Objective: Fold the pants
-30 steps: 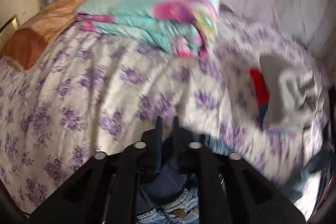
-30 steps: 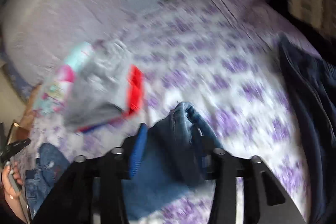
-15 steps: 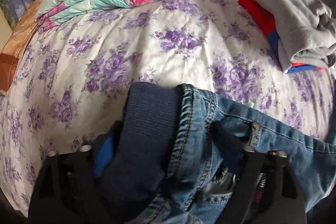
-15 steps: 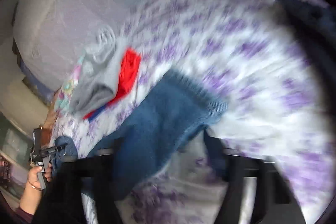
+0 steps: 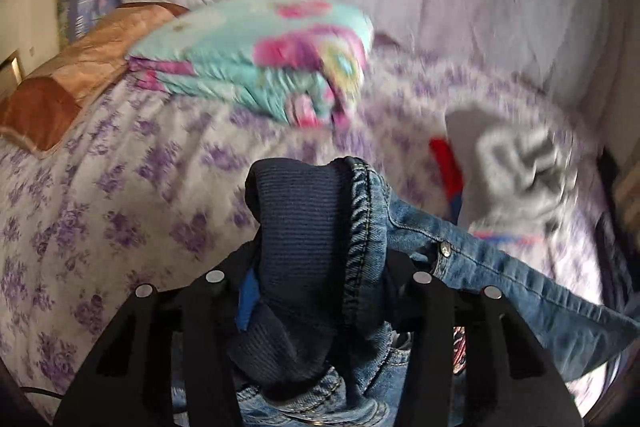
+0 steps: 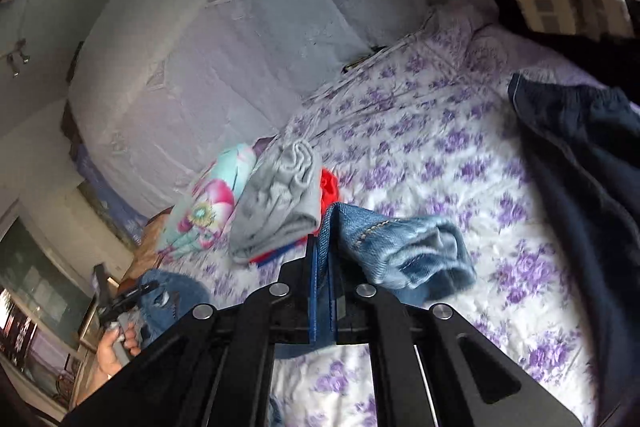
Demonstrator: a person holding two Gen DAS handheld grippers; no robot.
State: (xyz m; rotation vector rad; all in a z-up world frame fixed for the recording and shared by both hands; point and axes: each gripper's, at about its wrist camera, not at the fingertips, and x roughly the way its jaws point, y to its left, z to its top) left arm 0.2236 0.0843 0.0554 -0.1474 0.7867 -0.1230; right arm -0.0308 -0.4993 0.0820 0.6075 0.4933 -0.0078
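Observation:
The blue denim pants (image 5: 500, 275) have a dark ribbed waistband (image 5: 300, 227). My left gripper (image 5: 316, 267) is shut on the waistband end, which bunches up between its fingers above the bed. My right gripper (image 6: 322, 267) is shut on the other end of the pants (image 6: 404, 247), whose folded cuff hangs to the right of the closed fingers, lifted above the bed. The left gripper with its denim also shows at the lower left of the right wrist view (image 6: 160, 295).
The bed has a white sheet with purple flowers (image 6: 460, 147). A folded turquoise floral blanket (image 5: 260, 59) and a grey and red pile of folded clothes (image 5: 508, 167) lie ahead. A dark navy garment (image 6: 580, 167) lies at the right. A padded headboard (image 6: 240, 47) stands behind.
Both grippers have lifted and swung with the pants in them. The left view now looks towards the headboard again. The right gripper's cuff hangs higher above the sheet.

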